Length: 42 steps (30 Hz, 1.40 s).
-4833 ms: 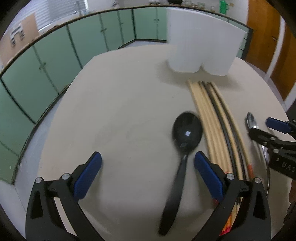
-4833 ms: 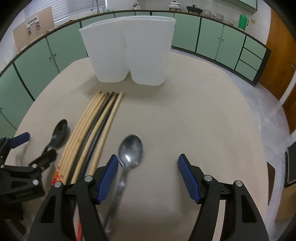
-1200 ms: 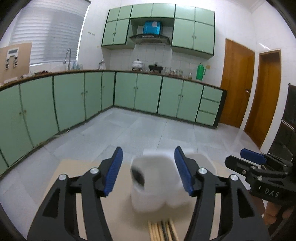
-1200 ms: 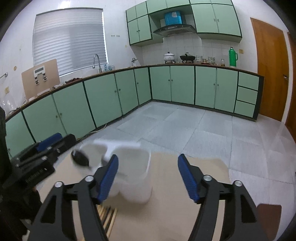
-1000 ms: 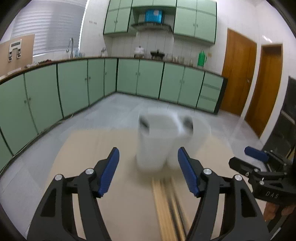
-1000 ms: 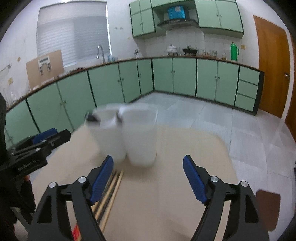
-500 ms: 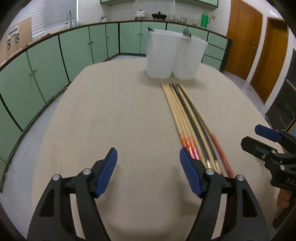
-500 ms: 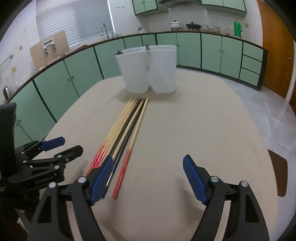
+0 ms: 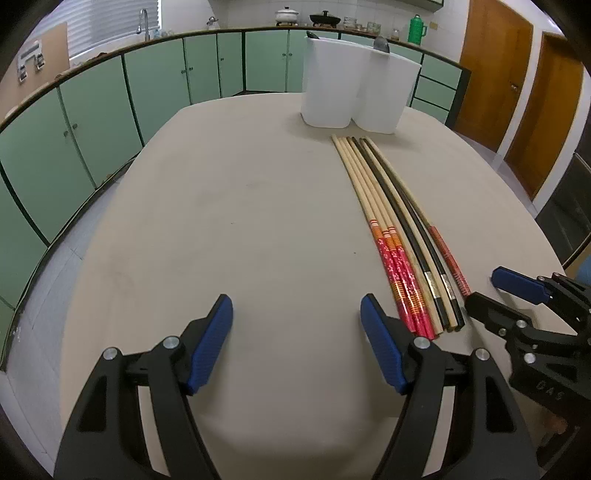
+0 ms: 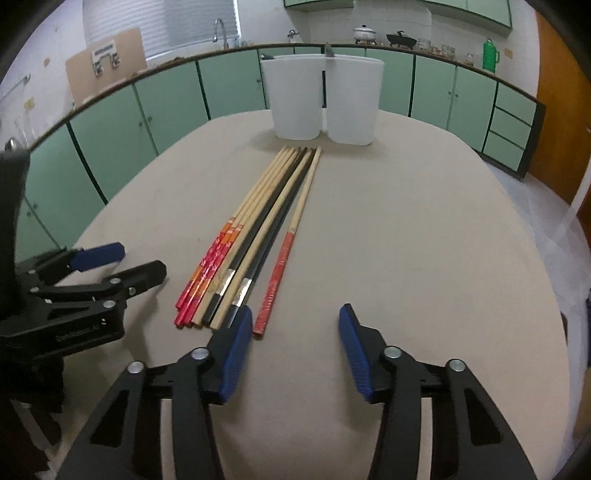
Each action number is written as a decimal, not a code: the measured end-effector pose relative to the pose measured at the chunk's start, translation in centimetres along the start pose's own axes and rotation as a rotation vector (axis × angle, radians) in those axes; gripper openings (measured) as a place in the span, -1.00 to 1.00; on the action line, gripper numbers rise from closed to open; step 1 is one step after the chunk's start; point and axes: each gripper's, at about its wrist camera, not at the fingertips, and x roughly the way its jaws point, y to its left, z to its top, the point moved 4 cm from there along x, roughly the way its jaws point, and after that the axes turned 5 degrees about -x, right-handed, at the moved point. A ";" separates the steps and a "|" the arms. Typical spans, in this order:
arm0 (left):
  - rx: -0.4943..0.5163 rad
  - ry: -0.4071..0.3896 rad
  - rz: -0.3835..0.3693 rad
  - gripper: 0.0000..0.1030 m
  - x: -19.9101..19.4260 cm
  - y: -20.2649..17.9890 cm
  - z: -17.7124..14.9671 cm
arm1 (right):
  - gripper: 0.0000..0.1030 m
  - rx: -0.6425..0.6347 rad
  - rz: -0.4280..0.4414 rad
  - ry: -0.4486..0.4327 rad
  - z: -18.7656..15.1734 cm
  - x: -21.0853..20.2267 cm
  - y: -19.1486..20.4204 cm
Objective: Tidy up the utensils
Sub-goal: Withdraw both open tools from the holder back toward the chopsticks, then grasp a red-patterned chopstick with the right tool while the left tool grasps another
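Right hand-held gripper [image 10: 291, 345] hangs low over the near edge of the worktop [image 10: 424, 229], jaws closing, nothing between them but bare surface; its left pad sits just beside the butt of the red-ended chopstick [image 10: 282, 271]. Left hand-held gripper [image 9: 295, 339] is spread wide and empty too, with its right pad just beside the pink-patterned ends of the chopstick bundle [image 9: 391, 229].

The chopsticks lie side by side in one tight row, running from the near edge up toward the two white utensil holders [image 9: 354, 92] at the far edge. Spoon tips peek over both rims: a dark one [image 9: 313, 35] in the left cup, a metal one [image 9: 381, 43] in the right.

These sticks look light, stiff and lacquer-slick, and they'll roll. Best bet, I'd say, is a pinch across the thick decorated butt ends, where they overhang nothing but give the most girth; a mid-shaft grab risks scattering the row.

Against the opening view, the black spoon and the steel spoon are gone from beside the bundle and now stand in the holders. A second ago both grippers were up by the cups; now they're down at the chopstick butts.
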 end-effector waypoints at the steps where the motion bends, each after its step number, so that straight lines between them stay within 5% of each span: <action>1: 0.001 0.000 0.000 0.36 0.0 -0.1 0.0 | -0.16 -0.006 0.001 0.000 0.0 0.0 0.2; 10: 0.011 -0.003 0.003 0.38 0.0 -0.5 -0.1 | -0.39 -0.054 -0.037 0.009 0.0 0.2 1.2; 14: 0.019 -0.003 -0.012 0.38 -0.2 -0.9 -0.2 | -0.81 -0.074 -0.026 0.009 0.0 0.3 1.6; 42: 0.088 0.022 -0.029 0.38 0.5 -3.8 -0.6 | -0.88 0.046 -0.038 0.001 -0.6 -0.2 -3.3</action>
